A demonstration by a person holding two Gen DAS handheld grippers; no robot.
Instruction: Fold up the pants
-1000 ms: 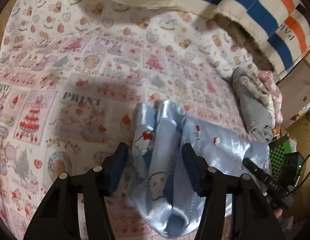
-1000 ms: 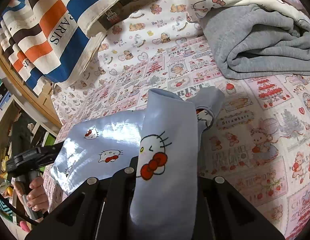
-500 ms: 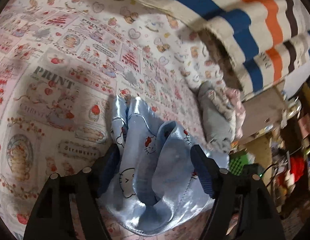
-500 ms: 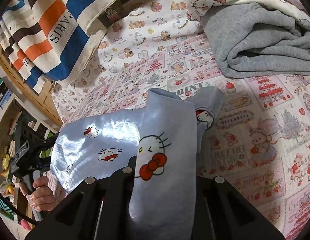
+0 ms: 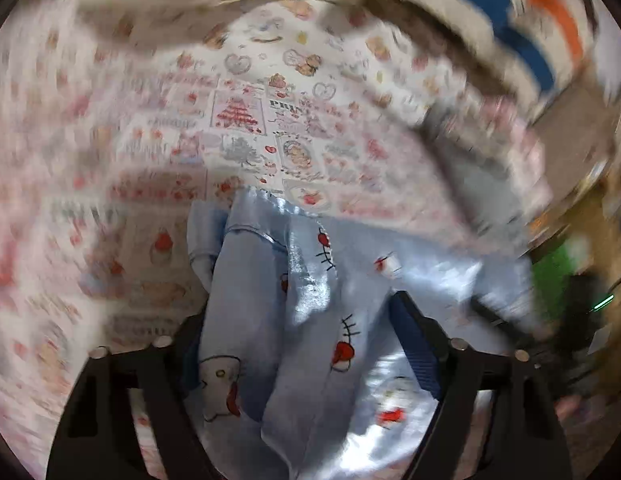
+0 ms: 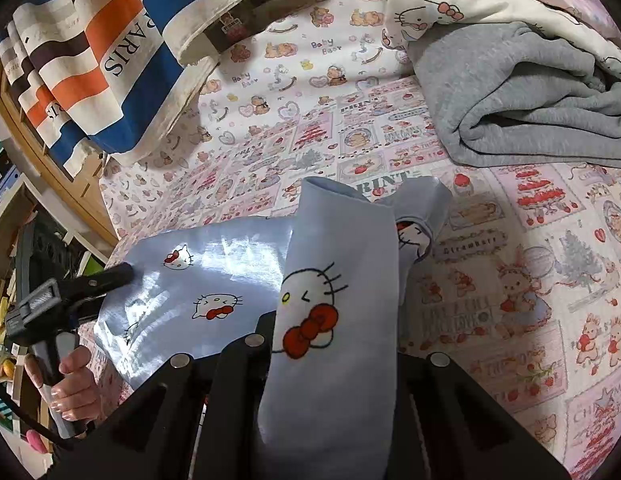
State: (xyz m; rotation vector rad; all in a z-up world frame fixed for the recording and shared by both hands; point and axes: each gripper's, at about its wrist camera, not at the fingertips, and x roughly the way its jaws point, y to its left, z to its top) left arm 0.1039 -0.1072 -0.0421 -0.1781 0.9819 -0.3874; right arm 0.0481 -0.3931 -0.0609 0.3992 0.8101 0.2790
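Narrowing your left gripper (image 5: 298, 336) around the satin pants (image 5: 310, 300), you readied the next fold while your right gripper (image 6: 330, 364) stayed clamped on a pant leg (image 6: 334, 320).

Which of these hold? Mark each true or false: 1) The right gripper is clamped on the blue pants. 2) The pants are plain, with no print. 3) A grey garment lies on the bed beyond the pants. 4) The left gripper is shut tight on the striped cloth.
1) True: the right gripper is shut on the blue pants.
2) False: they carry a cat-face print with red bows.
3) True: the grey garment lies folded on the bed sheet, apart from the pants.
4) False: the left gripper is open, pants fabric between its jaws, which have just been closing; the striped cloth lies untouched.
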